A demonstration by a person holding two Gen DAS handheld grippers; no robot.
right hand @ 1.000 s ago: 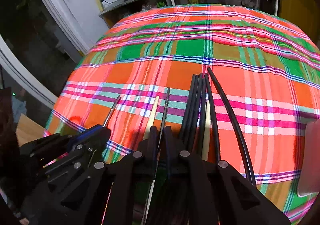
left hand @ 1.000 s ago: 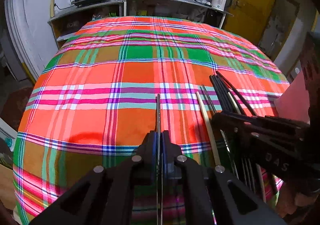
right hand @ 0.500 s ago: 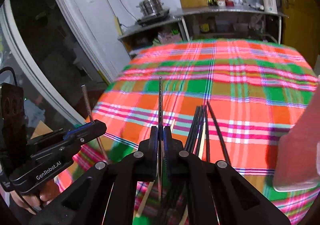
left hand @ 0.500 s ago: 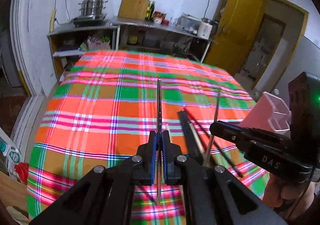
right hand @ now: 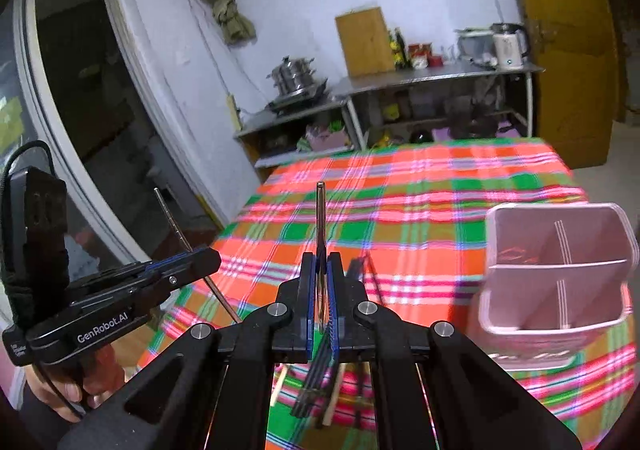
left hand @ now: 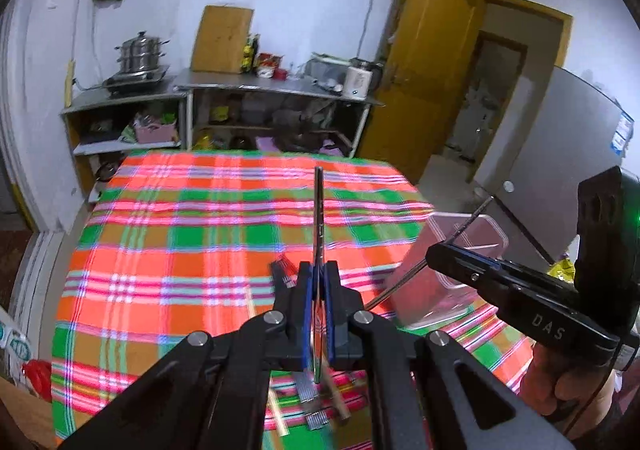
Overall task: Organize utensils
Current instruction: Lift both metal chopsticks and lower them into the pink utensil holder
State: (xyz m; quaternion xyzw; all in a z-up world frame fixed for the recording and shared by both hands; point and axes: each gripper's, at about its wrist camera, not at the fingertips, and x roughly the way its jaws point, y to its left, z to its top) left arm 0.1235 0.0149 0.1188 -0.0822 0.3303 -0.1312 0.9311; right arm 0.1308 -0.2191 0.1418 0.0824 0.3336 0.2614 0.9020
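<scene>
Now, left wrist view: the left gripper [left hand: 318, 282] has its jaws closed on a metal chopstick [left hand: 318, 217], which stands out forward along the fingers, well above the plaid-covered table [left hand: 168, 250]. A second ago this gripper sat low over the cloth with the chopstick near the surface; both grippers have since lifted and the camera has tipped up to take in the room. The right gripper [left hand: 438, 252] shows at the right, its own chopstick [left hand: 468, 223] angled across the pink divided utensil holder [left hand: 492, 228]. Remaining dark and pale chopsticks [left hand: 316, 402] lie blurred on the cloth below the jaws.

Right wrist view: the right gripper [right hand: 320, 270] has its jaws clamped on a second metal chopstick [right hand: 320, 217], raised clear of the table [right hand: 440, 185]. The utensil holder [right hand: 560, 274] stands just to the right, its compartments apparently empty. The left gripper [right hand: 208, 260] is at the left, its chopstick [right hand: 180, 234] tilted.

Judgement: both picks are complete; the transfer to the holder comes next. Alignment of each thin rod over a compartment looks like the delicate part.
</scene>
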